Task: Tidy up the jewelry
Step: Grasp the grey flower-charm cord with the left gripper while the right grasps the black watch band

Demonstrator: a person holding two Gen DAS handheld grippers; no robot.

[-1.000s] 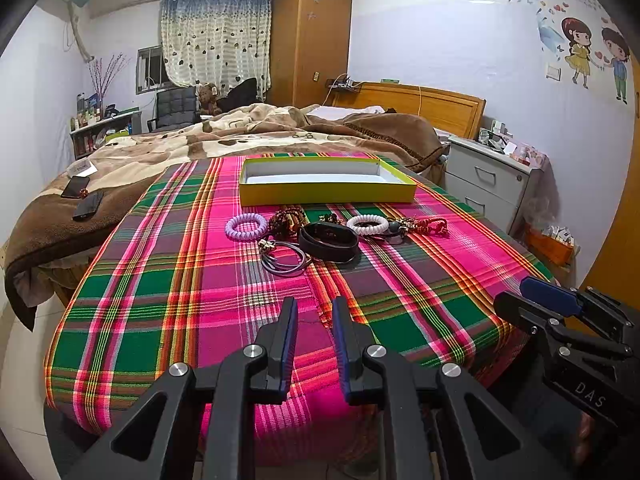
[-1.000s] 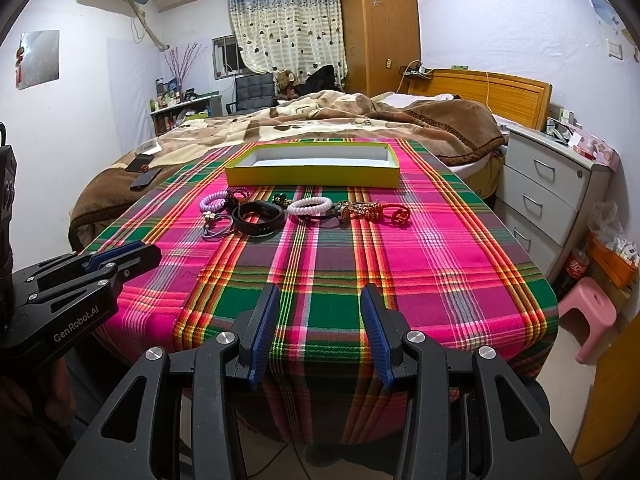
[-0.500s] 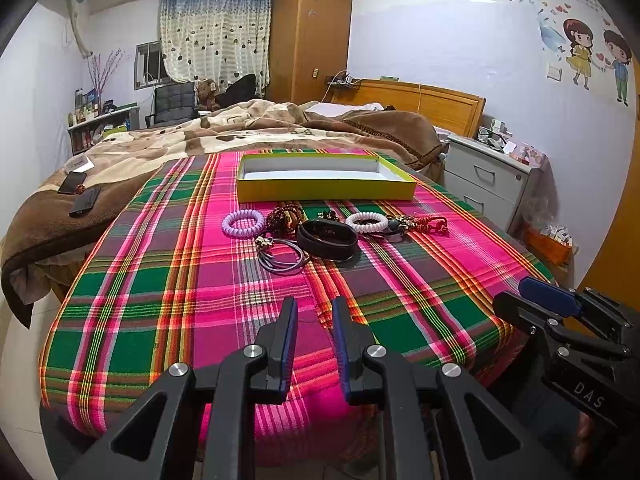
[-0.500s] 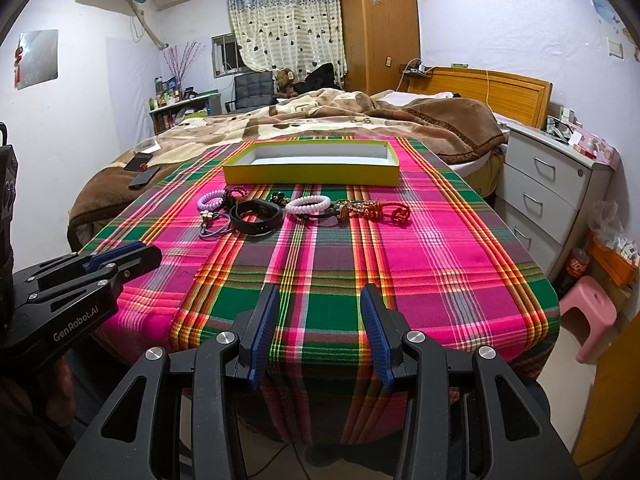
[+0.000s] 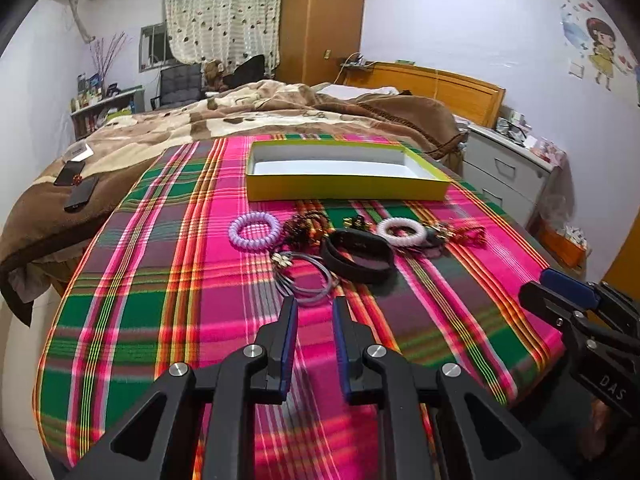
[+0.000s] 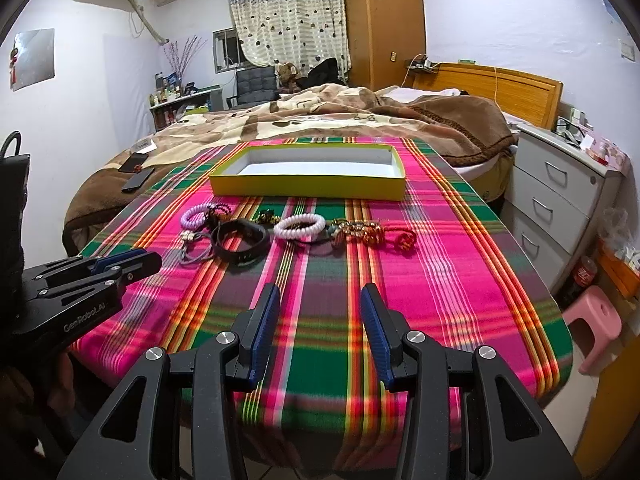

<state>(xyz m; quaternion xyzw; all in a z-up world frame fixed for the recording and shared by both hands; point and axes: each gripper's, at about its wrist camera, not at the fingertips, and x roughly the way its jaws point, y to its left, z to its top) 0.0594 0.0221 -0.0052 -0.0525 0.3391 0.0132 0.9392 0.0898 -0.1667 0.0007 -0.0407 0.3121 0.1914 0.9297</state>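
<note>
- Left wrist view: nearest to us, the left gripper [image 5: 313, 312] has its jaws a narrow gap apart with nothing between them; its tips hang over the plaid tablecloth [image 5: 132, 320], just short of the thin wire bangles [image 5: 306, 280].
- Beyond the bangles we see the black band [image 5: 356, 256], the purple coil bracelet [image 5: 255, 231], the white bead bracelet [image 5: 401, 232] and a dark beaded piece [image 5: 306, 226], all lying loose in a row on the cloth.
- Farther still, the yellow box [image 5: 344, 192] sits open, its white inside bare; the bed [image 5: 240, 120] lies behind the table.
- This view alone shows the cartoon wall stickers [image 5: 600, 52], and the right gripper [image 5: 568, 288] from the side at the right edge.
- Right wrist view: the right gripper [image 6: 320, 304] stands wider apart, also holding nothing, over the near part of the cloth, well apart from the jewelry.
- Only here do we see clearly the gold and red trinkets [image 6: 376, 236] at the right end of the row, the pink stool [image 6: 596, 324], the drawers [image 6: 560, 200] and the left gripper [image 6: 120, 264] at the left edge.
- Against the earlier frames, both grippers have come closer to the jewelry; the row and box look larger, and neither jaw gap has changed.
</note>
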